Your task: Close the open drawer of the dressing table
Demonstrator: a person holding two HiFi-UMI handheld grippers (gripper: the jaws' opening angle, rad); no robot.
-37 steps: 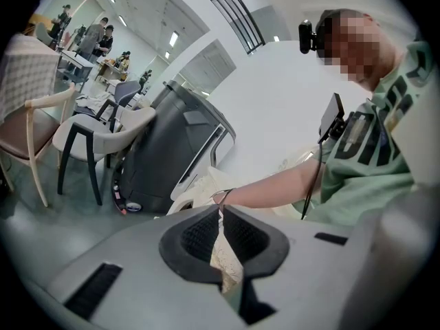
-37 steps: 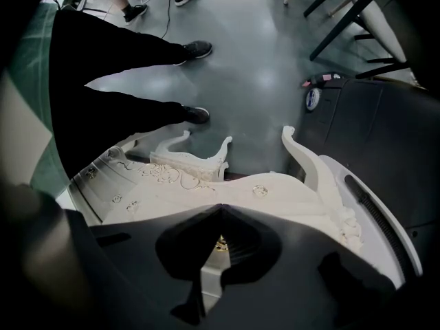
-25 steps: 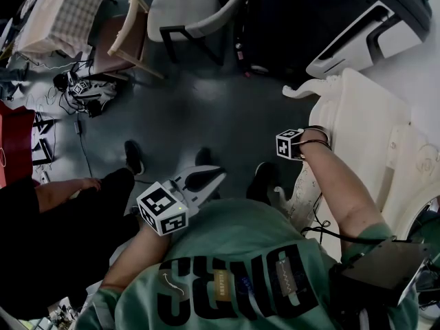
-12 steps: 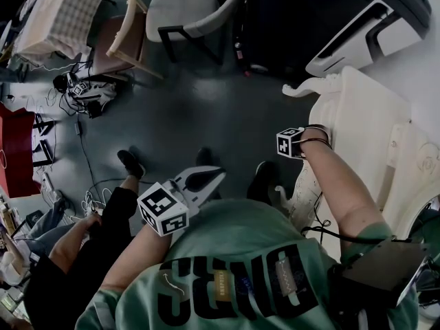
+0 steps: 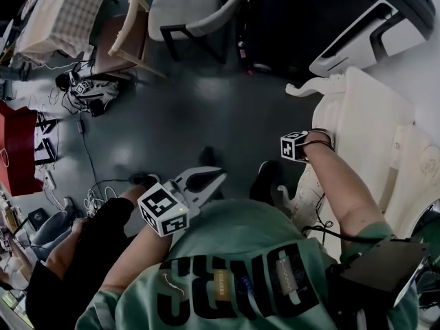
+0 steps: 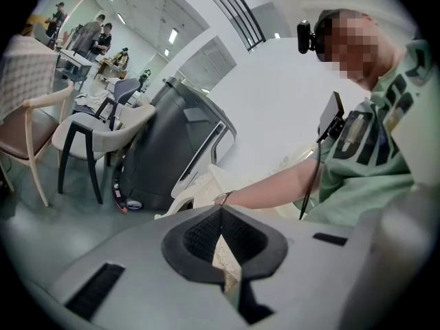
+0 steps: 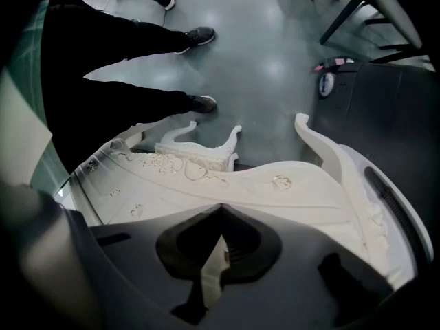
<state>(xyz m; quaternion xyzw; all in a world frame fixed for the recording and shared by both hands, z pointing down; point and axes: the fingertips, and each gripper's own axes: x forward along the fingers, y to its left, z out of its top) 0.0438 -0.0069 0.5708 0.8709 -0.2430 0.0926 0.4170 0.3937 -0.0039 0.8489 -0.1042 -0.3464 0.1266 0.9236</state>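
Note:
The cream carved dressing table [image 5: 364, 115] stands at the right of the head view. My right hand and its marker cube [image 5: 293, 145] rest against the table's front edge, and the hand hides the jaws there. In the right gripper view my right gripper [image 7: 221, 210] is shut and holds nothing, its tips close over the ornate cream front panel [image 7: 185, 167]. I cannot tell from these views whether the drawer stands open. My left gripper [image 5: 220, 174] hangs over the floor by my chest, away from the table, shut and empty. The left gripper view shows only my right forearm [image 6: 275, 188] reaching to the table.
A grey chair [image 5: 185, 5] and a wooden chair [image 5: 127, 36] stand across the floor, beside a large dark machine [image 5: 330, 12]. Cables [image 5: 82, 88] and a red box [image 5: 14, 150] lie at the left. A bystander in black [image 5: 75, 253] crouches at lower left.
The bystander in black at the left has shifted down and crouched lower. Both grippers have hardly moved and stay shut.

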